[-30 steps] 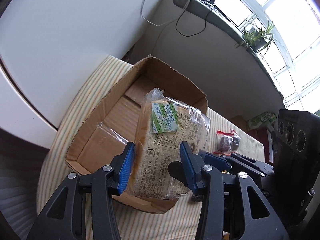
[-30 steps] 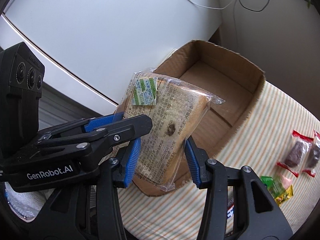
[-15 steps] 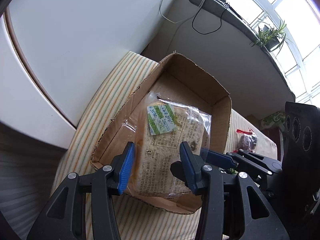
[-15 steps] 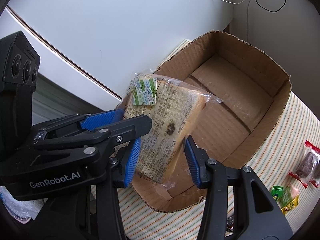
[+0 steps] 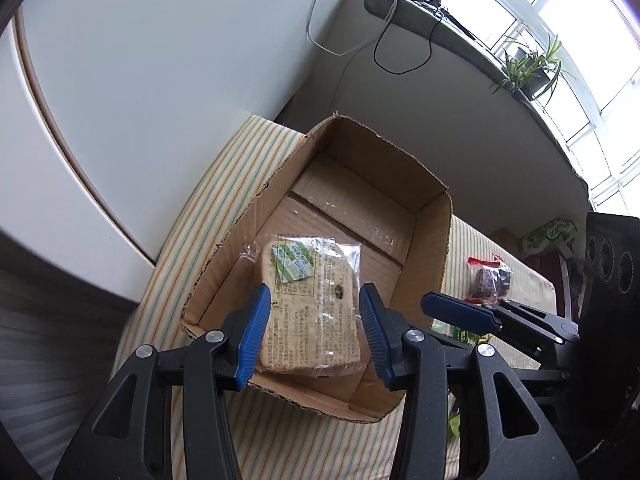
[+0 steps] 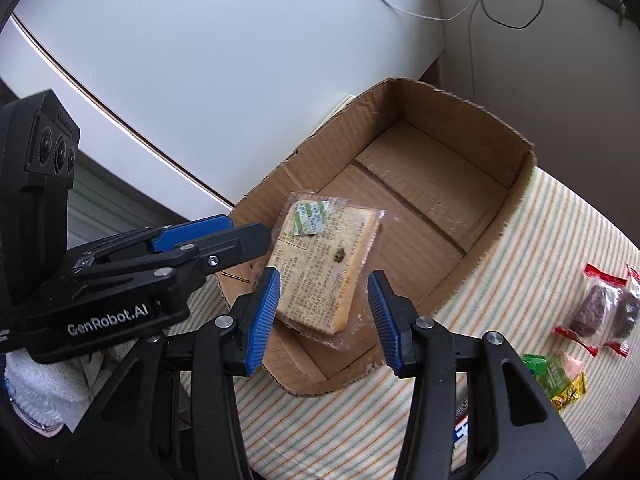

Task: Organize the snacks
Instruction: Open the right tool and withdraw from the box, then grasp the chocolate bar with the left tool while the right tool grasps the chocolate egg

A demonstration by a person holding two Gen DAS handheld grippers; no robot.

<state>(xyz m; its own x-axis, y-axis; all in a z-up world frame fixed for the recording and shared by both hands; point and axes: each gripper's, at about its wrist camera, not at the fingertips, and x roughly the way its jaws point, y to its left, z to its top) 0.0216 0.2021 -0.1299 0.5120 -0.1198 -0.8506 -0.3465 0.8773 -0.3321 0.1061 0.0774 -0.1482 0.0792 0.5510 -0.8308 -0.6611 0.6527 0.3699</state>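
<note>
Both tools – left & right – clamped on bread pack over box.

"GenRobot.AI" in white on the black left hand-held gripper body, bread packet print (too small to read)

The cardboard box is plain brown. The bread packet is tan under clear wrap with black print and a green-and-white sticker. The cloth is cream with thin orange and green stripes. Each gripper is black with ribbed blue pads.
</note>
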